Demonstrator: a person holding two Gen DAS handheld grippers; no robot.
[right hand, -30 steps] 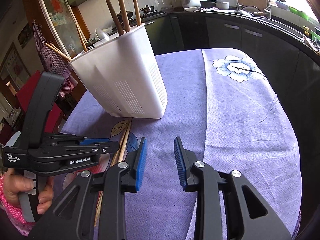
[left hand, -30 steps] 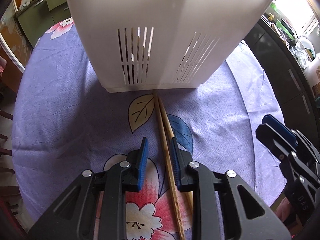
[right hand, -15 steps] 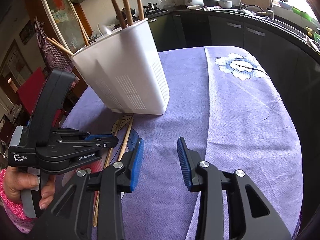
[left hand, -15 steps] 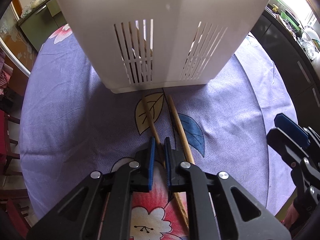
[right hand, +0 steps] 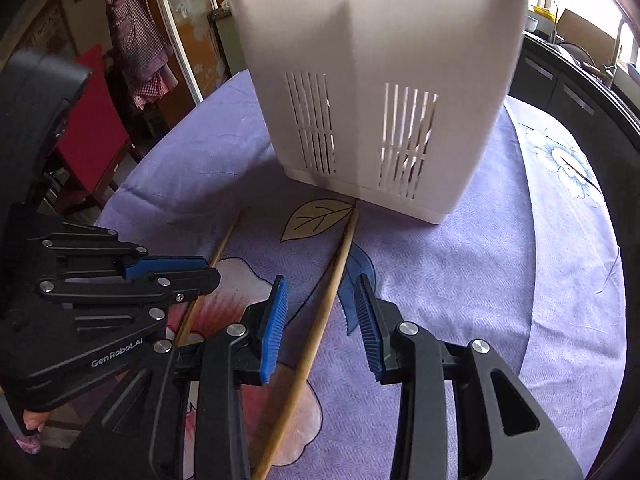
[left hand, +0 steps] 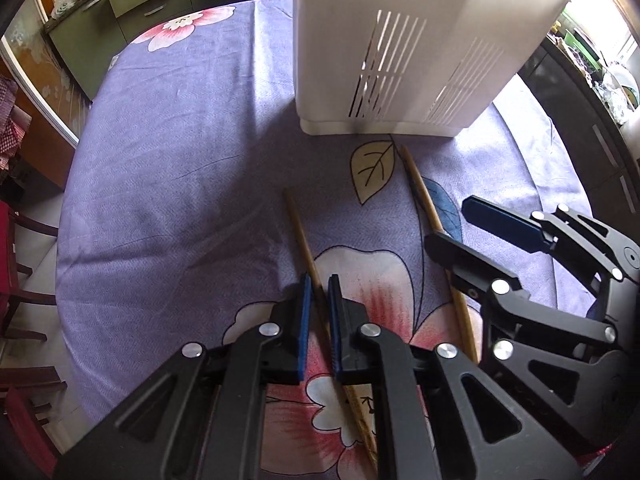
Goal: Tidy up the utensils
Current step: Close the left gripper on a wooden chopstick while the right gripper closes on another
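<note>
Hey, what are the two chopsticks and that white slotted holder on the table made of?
Chopsticks: probably bamboo or light wood, matte tan with a faint lengthwise grain. White slotted holder: looks like moulded plastic, smooth and slightly translucent, with clean-cut vent slits.

Both handheld grippers share 1 build: matte black plastic frames with triangular cut-outs in the arms and round silver screw heads at the pivots. Left gripper (left hand: pixel 318 312): 2 flat fingers faced with smooth blue pads (left hand: pixel 305 320); 4 silver screws visible across its linkage from its own camera. From the right wrist camera its side shows stacked black link bars, small silver screws, and white lettering "GenRobot.AI" (right hand: pixel 117 358) on the body. Right gripper (right hand: pixel 322 328): blue pads (right hand: pixel 274 330) finely ribbed, 3 silver screws visible on the near arms. A fingertip (right hand: pixel 34 424) shows under the left gripper's body, beside a scrap of pink patterned fabric (right hand: pixel 28 446).
</note>
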